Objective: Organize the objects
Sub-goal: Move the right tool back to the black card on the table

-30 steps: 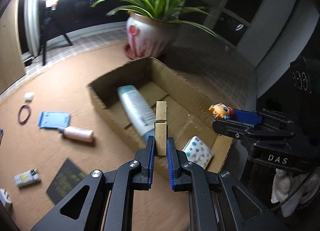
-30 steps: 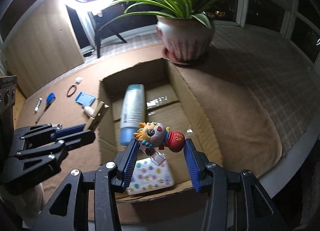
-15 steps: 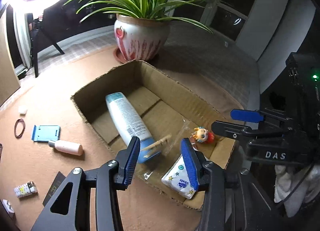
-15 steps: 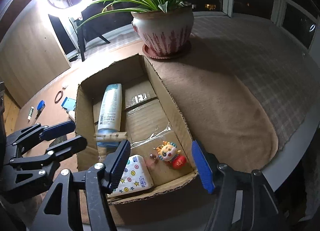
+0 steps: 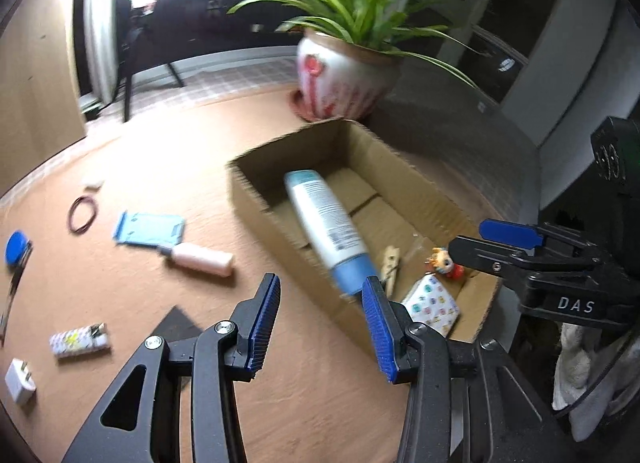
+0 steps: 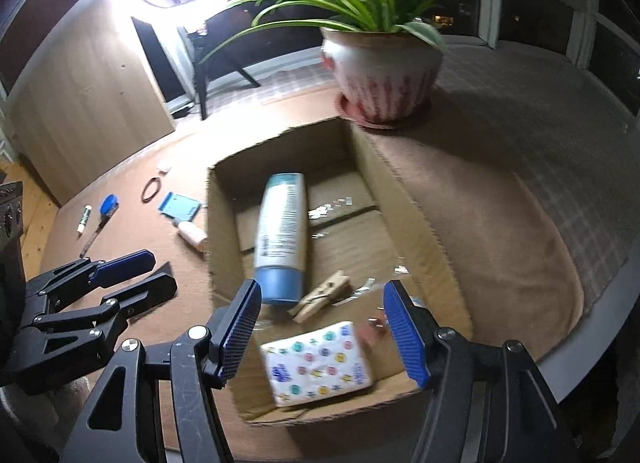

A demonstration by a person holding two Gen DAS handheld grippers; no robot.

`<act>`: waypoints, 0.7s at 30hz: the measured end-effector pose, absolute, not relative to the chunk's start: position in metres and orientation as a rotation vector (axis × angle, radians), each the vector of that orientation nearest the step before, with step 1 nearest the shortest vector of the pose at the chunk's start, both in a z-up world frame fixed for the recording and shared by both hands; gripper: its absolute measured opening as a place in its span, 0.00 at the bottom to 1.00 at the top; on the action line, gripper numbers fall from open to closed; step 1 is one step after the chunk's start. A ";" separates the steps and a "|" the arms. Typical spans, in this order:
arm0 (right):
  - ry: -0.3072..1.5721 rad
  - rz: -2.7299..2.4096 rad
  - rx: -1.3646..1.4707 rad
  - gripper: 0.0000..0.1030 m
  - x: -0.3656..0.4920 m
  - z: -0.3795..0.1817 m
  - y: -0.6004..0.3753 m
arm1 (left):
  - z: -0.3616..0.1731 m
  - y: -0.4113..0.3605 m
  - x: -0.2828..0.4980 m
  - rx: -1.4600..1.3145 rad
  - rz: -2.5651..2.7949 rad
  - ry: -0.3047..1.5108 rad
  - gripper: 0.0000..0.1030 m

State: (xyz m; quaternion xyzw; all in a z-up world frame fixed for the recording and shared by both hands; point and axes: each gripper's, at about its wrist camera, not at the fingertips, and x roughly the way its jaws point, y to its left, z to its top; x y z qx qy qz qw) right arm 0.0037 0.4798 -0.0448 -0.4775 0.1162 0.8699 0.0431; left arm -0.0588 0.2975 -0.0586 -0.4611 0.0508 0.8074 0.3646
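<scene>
An open cardboard box (image 5: 404,167) holds a white bottle with a blue cap (image 5: 324,223), a wooden clothespin (image 5: 390,263), a small orange toy figure (image 5: 444,263) and a patterned tissue pack (image 5: 432,305). My left gripper (image 5: 320,319) hangs open and empty over the box's near left wall. My right gripper (image 6: 324,323) is open and empty above the tissue pack (image 6: 320,363) and the clothespin (image 6: 324,295). The toy (image 6: 370,331) is blurred beside its right finger. Each gripper shows in the other's view: the right one (image 5: 480,241), the left one (image 6: 140,271).
On the brown mat left of the box lie a pink bottle (image 5: 200,259), a blue holder (image 5: 150,229), a hair band (image 5: 82,213), a patterned stick (image 5: 78,339), a white plug (image 5: 18,381) and a black card (image 5: 176,323). A potted plant (image 5: 344,79) stands behind the box.
The left gripper opened and let go of the clothespin; the right one opened and let go of the toy. Both things now lie in the box. The left gripper has shifted left.
</scene>
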 end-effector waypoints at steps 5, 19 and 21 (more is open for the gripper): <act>0.337 2.704 -1.496 0.58 -0.008 -0.044 0.452 | -0.061 0.258 -0.065 -1.231 2.127 0.096 0.45; 0.359 2.786 -1.757 0.58 -0.030 -0.070 0.358 | -0.089 0.135 -0.099 -1.382 2.272 0.029 0.45; 0.373 2.774 -1.799 0.58 -0.034 -0.078 0.348 | -0.095 0.124 -0.102 -1.404 2.275 0.019 0.45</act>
